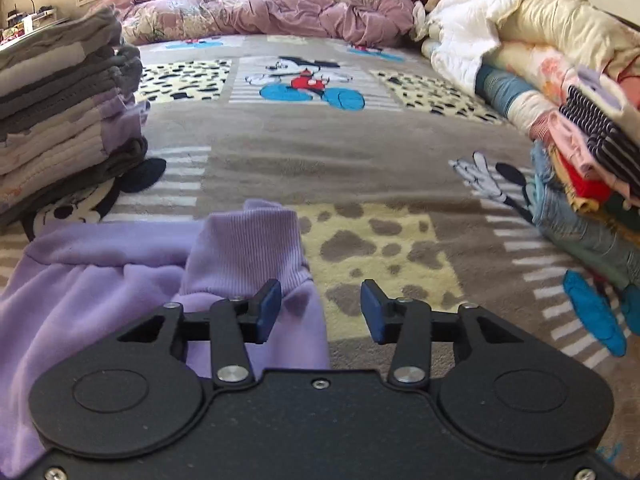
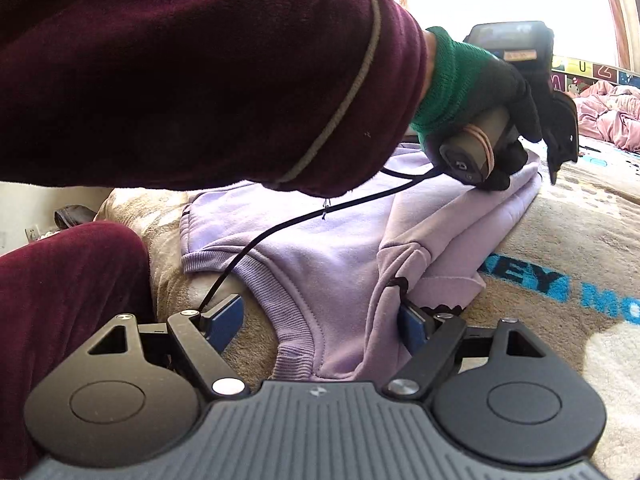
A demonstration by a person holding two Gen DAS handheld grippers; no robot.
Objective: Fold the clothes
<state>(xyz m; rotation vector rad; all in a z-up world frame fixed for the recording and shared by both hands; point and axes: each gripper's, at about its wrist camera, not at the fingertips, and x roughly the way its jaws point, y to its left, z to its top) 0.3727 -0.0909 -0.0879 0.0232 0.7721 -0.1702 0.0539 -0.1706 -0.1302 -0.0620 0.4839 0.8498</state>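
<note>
Right wrist view: purple sweatshirt mid-frame on blanket, partly folded. Right gripper spread around hem; left gripper spread beside cuff. Best pinch both layers squarely.

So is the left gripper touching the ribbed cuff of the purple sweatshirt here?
Cannot tell. In the left wrist view the left gripper is open, one finger overlapping the ribbed cuff, but no contact or gap shows plainly.

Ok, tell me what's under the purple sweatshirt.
The sweatshirt lies on a beige cartoon-print blanket, which shows all around it. Whatever sits directly beneath the cloth is covered.
</note>
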